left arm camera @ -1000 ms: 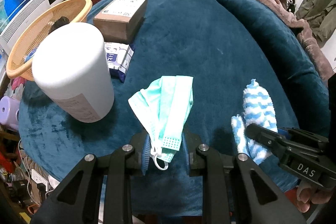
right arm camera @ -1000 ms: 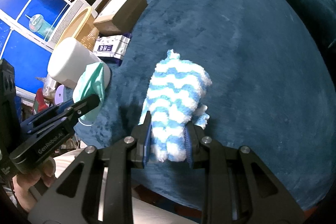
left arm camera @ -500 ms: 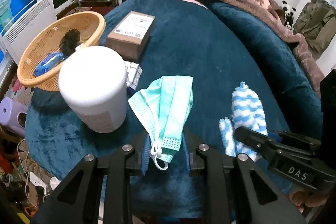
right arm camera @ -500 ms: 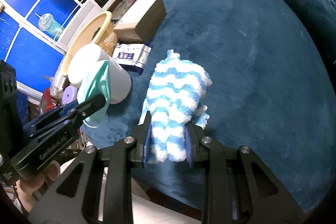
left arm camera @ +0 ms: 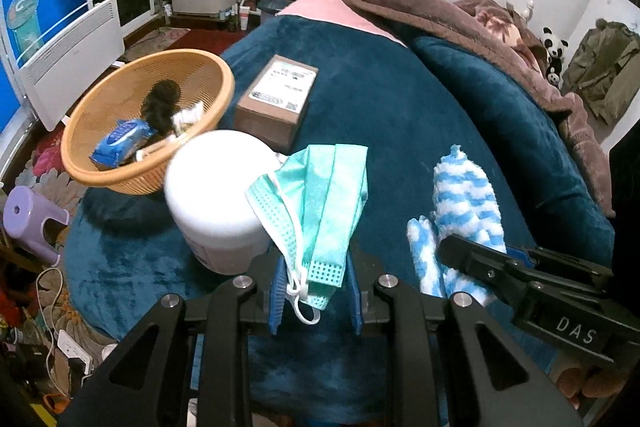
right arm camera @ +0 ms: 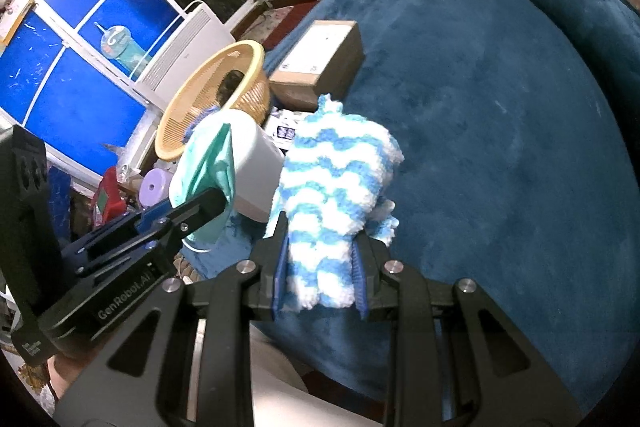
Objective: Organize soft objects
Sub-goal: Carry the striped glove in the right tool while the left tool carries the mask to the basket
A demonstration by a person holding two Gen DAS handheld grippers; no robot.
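Two markings read clearly, each on the black body of a gripper. The right gripper (left arm camera: 472,255), seen from the left wrist view, carries "DAS" in pale capitals on its side. The left gripper (right arm camera: 208,205), seen from the right wrist view, carries "GenRobot.AI" along its side; smaller print on the block below it is too blurred to read. The cardboard box (left arm camera: 276,101) on the bed has a white printed label on top, its lettering too small to make out.
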